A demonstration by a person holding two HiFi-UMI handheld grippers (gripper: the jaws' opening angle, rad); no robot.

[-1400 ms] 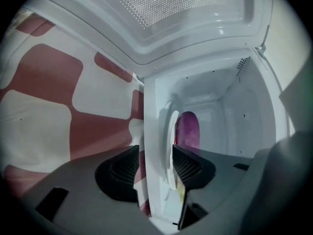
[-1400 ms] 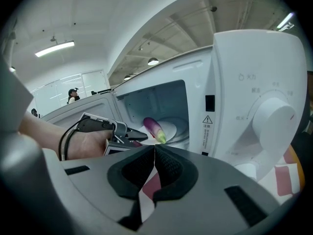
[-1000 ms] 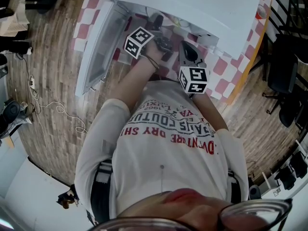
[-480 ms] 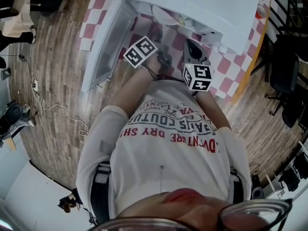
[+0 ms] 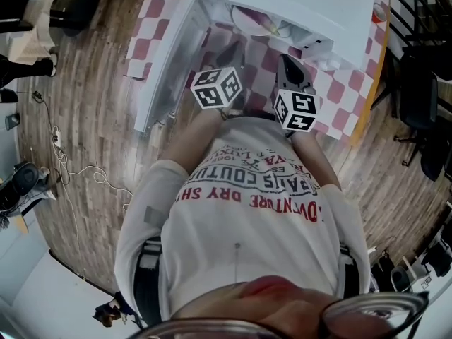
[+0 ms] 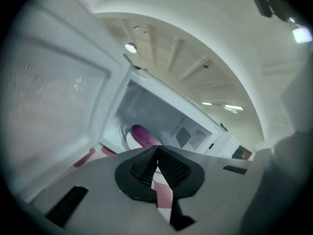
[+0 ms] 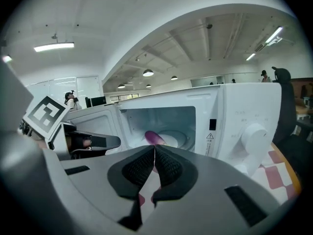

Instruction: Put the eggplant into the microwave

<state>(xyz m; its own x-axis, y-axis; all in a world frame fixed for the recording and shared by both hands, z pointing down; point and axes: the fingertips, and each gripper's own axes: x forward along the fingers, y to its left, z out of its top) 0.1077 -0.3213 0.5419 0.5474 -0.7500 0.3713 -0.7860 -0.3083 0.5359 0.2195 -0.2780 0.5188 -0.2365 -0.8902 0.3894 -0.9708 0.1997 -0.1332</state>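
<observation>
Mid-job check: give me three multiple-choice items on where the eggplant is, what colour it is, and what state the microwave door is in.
1. Where is the eggplant?
A. in a bowl
B. inside the microwave
C. in a sink

2. What colour is it?
A. green
B. white
C. purple

3. The microwave's door is:
A. open
B. shut
C. missing

Answers:
1. B, because both gripper views show it lying in the cavity.
2. C, because its skin shows purple.
3. A, because the door stands swung aside and the cavity is exposed.
</observation>
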